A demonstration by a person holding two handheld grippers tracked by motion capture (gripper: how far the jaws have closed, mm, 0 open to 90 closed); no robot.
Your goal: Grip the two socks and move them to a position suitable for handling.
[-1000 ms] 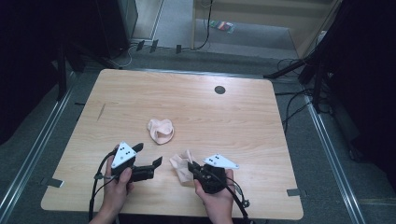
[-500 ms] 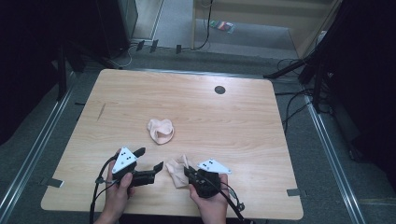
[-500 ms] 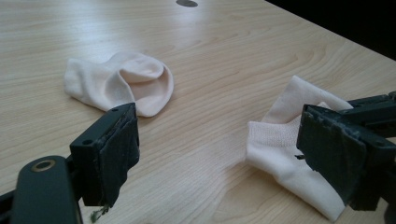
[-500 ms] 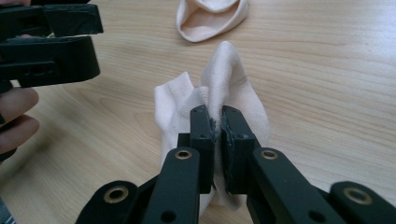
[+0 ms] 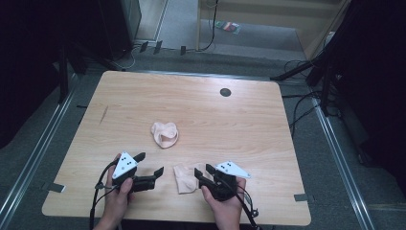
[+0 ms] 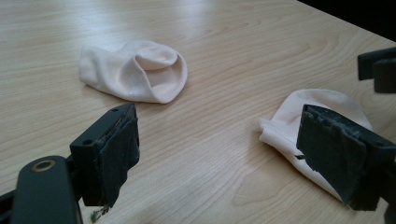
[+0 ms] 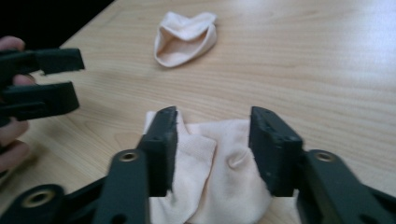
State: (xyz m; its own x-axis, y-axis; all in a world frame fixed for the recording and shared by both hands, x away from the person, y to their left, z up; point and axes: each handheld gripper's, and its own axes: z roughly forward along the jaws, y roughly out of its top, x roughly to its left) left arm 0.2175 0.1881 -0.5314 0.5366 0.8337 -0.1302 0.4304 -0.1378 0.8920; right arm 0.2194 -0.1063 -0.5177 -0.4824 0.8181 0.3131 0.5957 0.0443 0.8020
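Step in hand: the person is letting go of the near sock (image 5: 184,178) at the front edge of the surface (image 5: 249,124); judged a release after laying it down.
Right gripper (image 5: 203,176): its jaws have just been opening and are standing apart over the near sock, the fabric lying between them with the pads not pressing on it.
Left gripper (image 5: 151,164): its jaws are standing wide apart with nothing between them, hovering just left of the near sock.
Near sock, place: it is lying flat and partly folded between the two grippers, in the right gripper view (image 7: 215,172) directly under the jaws.
Near sock, axis: its long axis is running roughly front to back in the high view; which end is the cuff cannot be told.
Far sock (image 5: 164,133): it is lying crumpled near the surface's middle, well apart from the near one, its open cuff gaping toward the right gripper camera (image 7: 184,37).
Next move, judged: it is calling for either gripper to reach forward to the far sock and pinch one layer at the cuff.
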